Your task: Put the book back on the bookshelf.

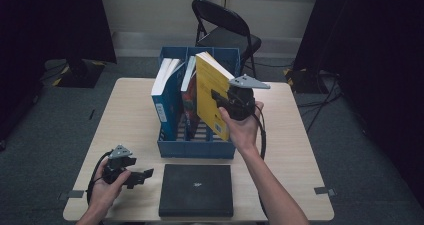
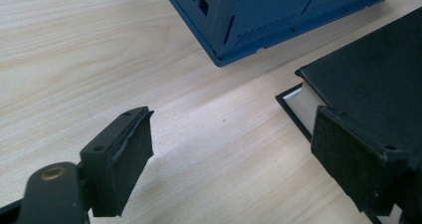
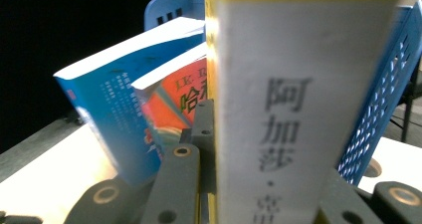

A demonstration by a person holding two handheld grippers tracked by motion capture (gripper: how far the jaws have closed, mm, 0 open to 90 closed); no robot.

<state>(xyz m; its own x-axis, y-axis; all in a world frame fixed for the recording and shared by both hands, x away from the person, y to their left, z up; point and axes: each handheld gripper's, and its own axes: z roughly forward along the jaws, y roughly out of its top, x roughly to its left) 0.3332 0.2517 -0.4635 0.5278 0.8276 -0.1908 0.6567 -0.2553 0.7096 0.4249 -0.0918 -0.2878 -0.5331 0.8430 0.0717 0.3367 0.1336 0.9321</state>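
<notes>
At centre frame, the right gripper (image 1: 223, 101) clamped the yellow book (image 1: 210, 92) by its spine, upright in the blue rack (image 1: 197, 149); its jaws were largely hidden. Lower left, the left gripper (image 2: 231, 149) gaped empty beside the black book (image 2: 370, 79), which was cut off.

table (image 1: 130, 110): light wood | on it: blue file rack (image 1: 197, 147); flat black book (image 1: 196, 190)
</notes>
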